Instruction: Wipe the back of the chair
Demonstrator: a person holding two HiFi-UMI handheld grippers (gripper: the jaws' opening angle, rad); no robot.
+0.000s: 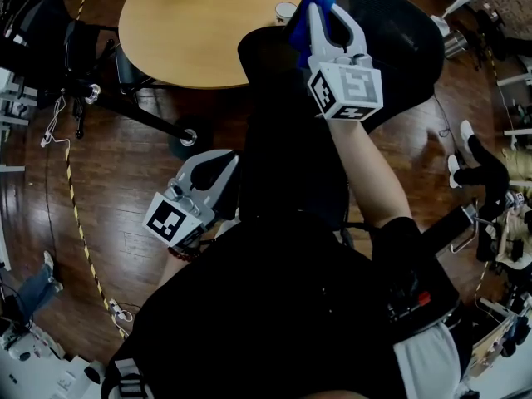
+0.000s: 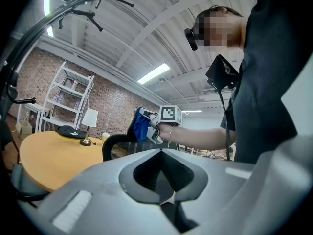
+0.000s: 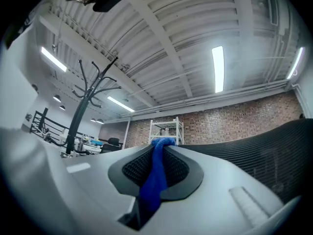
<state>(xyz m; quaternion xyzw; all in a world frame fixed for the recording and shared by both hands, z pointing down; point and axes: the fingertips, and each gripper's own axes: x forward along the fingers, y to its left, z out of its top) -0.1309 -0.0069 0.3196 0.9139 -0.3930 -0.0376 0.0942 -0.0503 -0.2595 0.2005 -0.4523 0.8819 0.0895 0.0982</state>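
Directly ahead, beside the round wooden table [image 1: 183,32], stands the black mesh chair back [image 1: 399,48], with the right gripper [image 1: 322,11] at its upper edge clamping a blue cloth [image 1: 301,25], while the left gripper [image 1: 218,166] hangs lower, jaws together on nothing.

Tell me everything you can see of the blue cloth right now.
The blue cloth is soft fabric, bunched into a narrow fold and clamped between the shut jaws of the right gripper. A rounded tuft pokes past the tips, and more spills out on one side. It is held up at the top edge of the black mesh chair back; whether it touches the mesh is unclear.
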